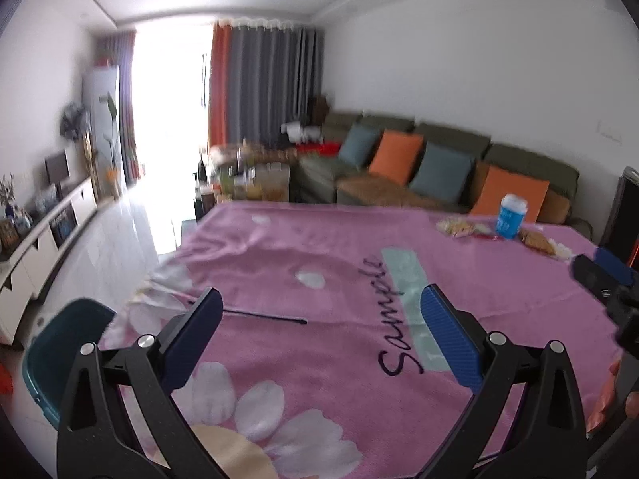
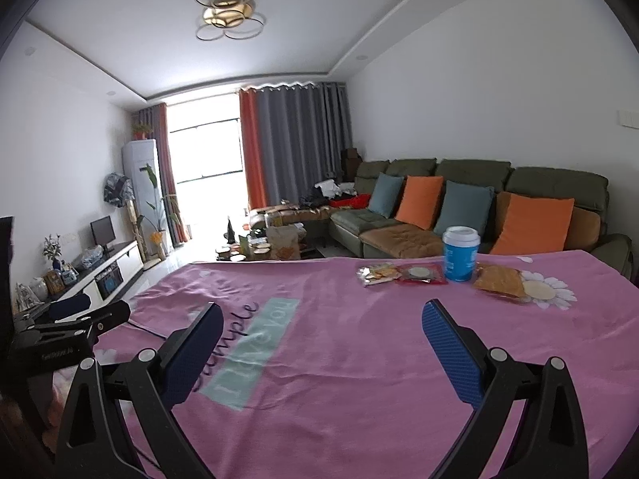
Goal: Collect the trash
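Observation:
A blue paper cup with a white lid (image 2: 460,253) stands at the far right of the table under a pink floral cloth (image 2: 339,359). Beside it lie snack wrappers: a clear one with yellow snacks (image 2: 377,273), a red one (image 2: 421,273) and an orange-brown one (image 2: 499,281). The cup (image 1: 511,215) and wrappers (image 1: 459,226) also show in the left wrist view. My right gripper (image 2: 321,343) is open and empty, well short of the trash. My left gripper (image 1: 319,327) is open and empty over the cloth's middle.
A thin black stick (image 1: 263,316) lies on the cloth ahead of the left gripper. A teal chair (image 1: 60,355) stands at the table's left. A green sofa with orange and blue cushions (image 2: 471,207) is behind the table. A cluttered coffee table (image 2: 271,245) stands further back.

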`<state>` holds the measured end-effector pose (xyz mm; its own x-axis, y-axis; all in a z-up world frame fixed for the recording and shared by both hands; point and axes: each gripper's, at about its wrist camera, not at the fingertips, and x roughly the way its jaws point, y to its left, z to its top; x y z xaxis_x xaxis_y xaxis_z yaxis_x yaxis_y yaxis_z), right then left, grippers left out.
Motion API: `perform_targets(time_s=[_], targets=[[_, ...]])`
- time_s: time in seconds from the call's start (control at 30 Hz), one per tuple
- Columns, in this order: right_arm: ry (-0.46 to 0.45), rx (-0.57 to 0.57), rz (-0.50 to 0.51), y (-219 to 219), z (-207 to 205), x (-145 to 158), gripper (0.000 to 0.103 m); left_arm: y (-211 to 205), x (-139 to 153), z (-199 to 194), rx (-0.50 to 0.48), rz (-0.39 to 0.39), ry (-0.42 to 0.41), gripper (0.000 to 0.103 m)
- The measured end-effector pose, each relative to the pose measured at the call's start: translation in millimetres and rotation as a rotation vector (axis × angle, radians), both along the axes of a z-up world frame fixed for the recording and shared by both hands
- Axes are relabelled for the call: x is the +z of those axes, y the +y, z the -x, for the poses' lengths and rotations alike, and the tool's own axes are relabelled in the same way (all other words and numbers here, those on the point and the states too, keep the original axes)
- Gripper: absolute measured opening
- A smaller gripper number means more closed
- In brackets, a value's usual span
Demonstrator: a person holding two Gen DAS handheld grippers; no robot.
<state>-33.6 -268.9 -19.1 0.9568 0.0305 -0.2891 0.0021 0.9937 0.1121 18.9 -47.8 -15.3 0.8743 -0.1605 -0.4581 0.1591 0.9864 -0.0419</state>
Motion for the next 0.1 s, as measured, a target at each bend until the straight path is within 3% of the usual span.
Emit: perform_targets(time_s=[0.1], targets=[[0.079,-0.028,0.009,-16.5,-15.6,-0.6,0.096,-2.4,-5.2,-34.6,0.005,-0.018,0.106,0.097]])
